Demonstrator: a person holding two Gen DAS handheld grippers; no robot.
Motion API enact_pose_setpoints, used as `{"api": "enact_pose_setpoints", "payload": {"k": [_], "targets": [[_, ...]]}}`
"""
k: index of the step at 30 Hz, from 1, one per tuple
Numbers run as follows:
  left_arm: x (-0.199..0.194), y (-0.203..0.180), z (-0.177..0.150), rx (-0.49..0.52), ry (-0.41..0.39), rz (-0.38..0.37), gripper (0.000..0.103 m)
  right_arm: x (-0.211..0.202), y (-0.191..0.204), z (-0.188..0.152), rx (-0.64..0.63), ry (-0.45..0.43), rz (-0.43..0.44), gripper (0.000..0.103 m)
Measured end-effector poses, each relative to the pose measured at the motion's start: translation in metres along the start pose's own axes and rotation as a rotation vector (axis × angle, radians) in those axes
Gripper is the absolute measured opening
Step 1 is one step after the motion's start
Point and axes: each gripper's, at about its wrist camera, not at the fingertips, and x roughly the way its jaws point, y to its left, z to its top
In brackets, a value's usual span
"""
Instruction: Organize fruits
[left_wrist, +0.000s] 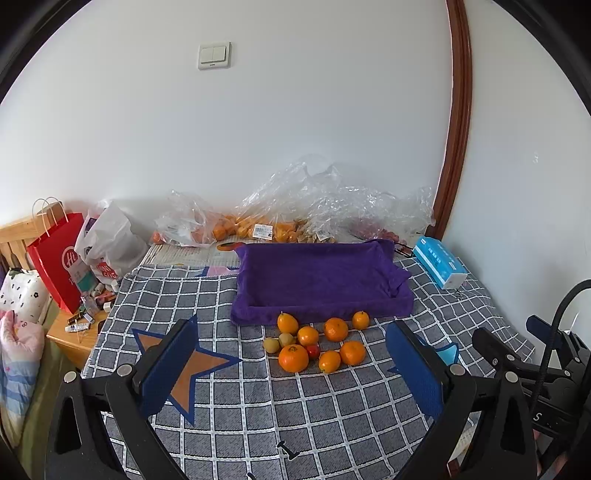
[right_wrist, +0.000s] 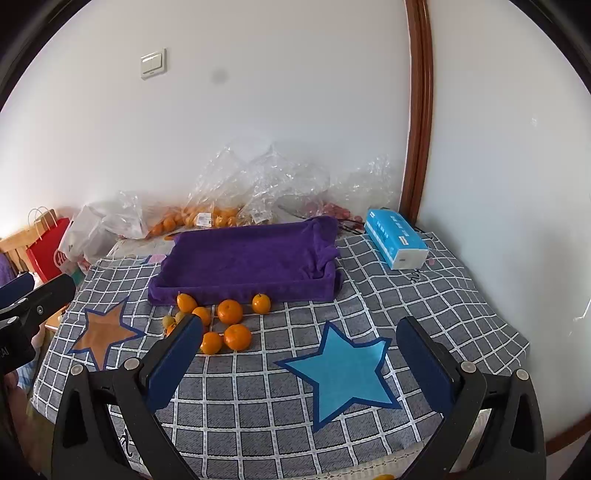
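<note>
Several oranges (left_wrist: 293, 357) lie in a loose cluster on the checked cloth, with a small red fruit (left_wrist: 313, 350) and two small yellow-green fruits (left_wrist: 271, 345) among them. Just behind them sits a purple cloth-lined tray (left_wrist: 321, 280), with nothing in it. My left gripper (left_wrist: 291, 347) hovers above the near side of the cluster, open, nothing between its blue pads. In the right wrist view the same oranges (right_wrist: 229, 311) lie left of centre before the tray (right_wrist: 247, 258). My right gripper (right_wrist: 301, 334) is open over a blue star, to the right of the fruit.
Clear plastic bags (left_wrist: 295, 206) holding more oranges lie against the back wall. A blue tissue pack (left_wrist: 439, 266) sits right of the tray. A red paper bag (left_wrist: 61, 258) and a white bag stand at the left. The table (right_wrist: 480, 317) drops off at the right edge.
</note>
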Motion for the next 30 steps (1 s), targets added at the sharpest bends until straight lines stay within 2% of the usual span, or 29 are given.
{"api": "enact_pose_setpoints", "payload": {"k": [30], "targets": [[0.0006, -0.003, 0.0008, -0.004, 0.001, 0.002, 0.103, -0.0052, 0.0028, -0.0026, -0.001, -0.024, 0.001, 0.103]]}}
